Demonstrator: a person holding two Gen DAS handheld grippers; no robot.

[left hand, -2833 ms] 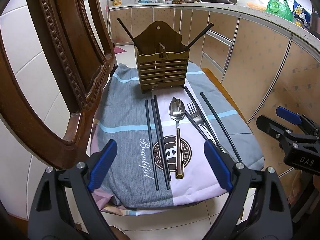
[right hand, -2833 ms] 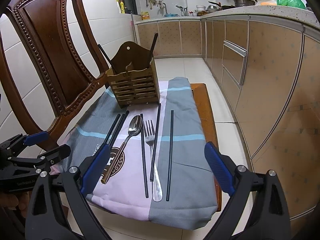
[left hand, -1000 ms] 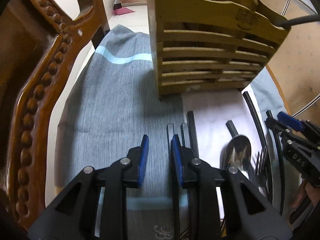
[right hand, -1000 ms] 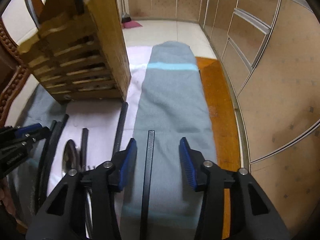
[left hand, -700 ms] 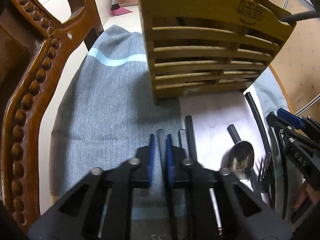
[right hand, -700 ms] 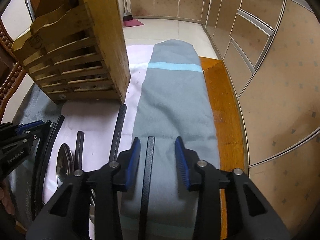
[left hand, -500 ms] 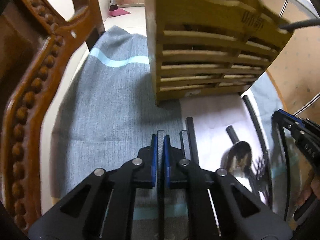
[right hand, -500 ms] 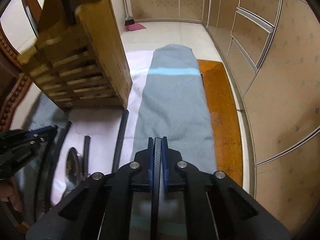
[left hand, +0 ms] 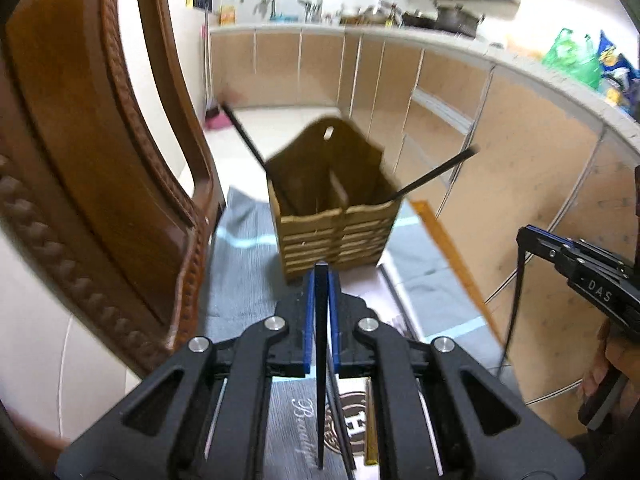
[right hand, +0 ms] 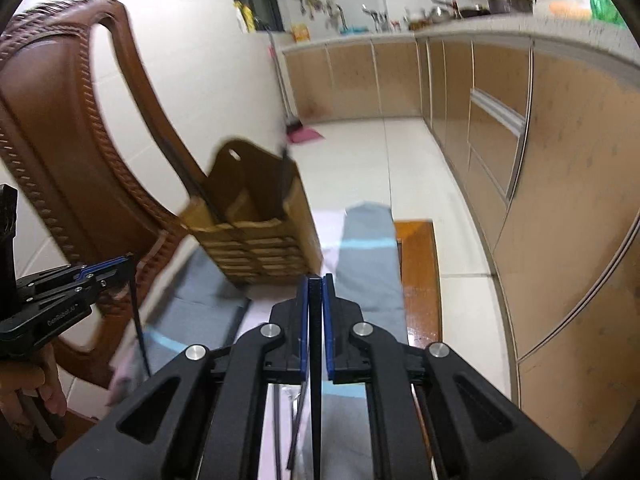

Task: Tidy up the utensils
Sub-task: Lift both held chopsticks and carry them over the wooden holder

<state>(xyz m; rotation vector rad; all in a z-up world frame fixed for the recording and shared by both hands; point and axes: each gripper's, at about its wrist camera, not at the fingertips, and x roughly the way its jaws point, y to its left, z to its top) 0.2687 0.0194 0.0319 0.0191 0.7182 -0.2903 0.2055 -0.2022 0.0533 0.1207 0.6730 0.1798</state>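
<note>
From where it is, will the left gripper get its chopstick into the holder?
Probably yes. The left gripper holds its chopstick before the holder, whose open top shows room; only one stick leans in each compartment.

Black chopstick (left hand: 320, 360), blue fingers (left hand: 308, 320), tan slatted holder (left hand: 336, 236).

We see the wooden holder (left hand: 336, 224) standing directly ahead, its two compartments open on top; one black chopstick (left hand: 434, 176) leans out at each outer corner, leaving the middle free. The carved chair back (left hand: 100, 184) walls off the left; cabinet fronts (right hand: 560, 208) stand well apart on the right.
</note>
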